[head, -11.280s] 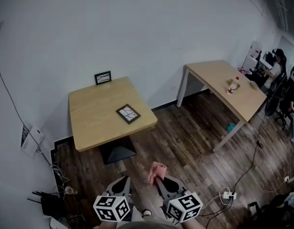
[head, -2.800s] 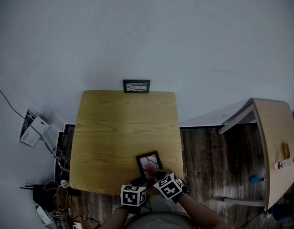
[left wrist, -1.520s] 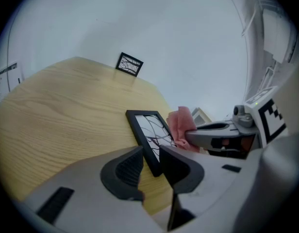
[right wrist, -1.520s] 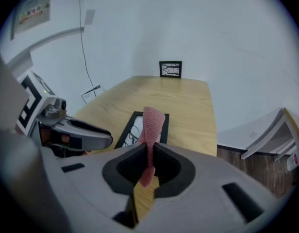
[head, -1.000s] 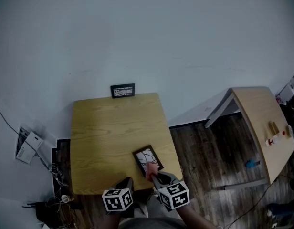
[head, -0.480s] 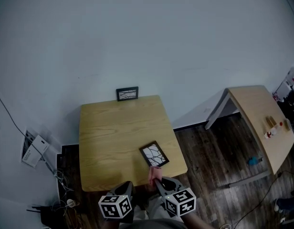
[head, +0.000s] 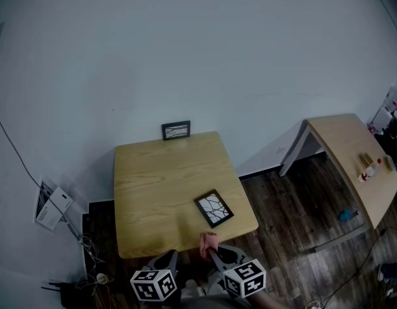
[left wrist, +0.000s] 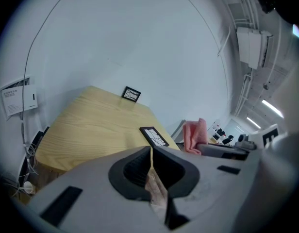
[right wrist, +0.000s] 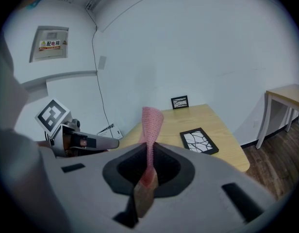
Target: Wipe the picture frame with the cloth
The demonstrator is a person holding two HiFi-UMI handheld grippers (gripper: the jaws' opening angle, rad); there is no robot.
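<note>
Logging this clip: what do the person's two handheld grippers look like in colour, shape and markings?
They match. The left claw and right claw are grey, tapered plastic shells with a dark padded hollow behind the jaws and dark rectangular slots on top. Each carries a white cube printed with black square markers.

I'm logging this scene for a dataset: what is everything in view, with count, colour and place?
table: one, light wood, against the wall.
picture frame: one, black-edged, flat near the table's front right corner.
second frame: one, black, upright at the table's far edge.
second table: one, light wood, far right.
blue thing: one, on the floor by that table.
cloth: one, pink, clamped in the right gripper.
left gripper: one, grey, shut, empty.
right gripper: one, grey, shut on the cloth.
</note>
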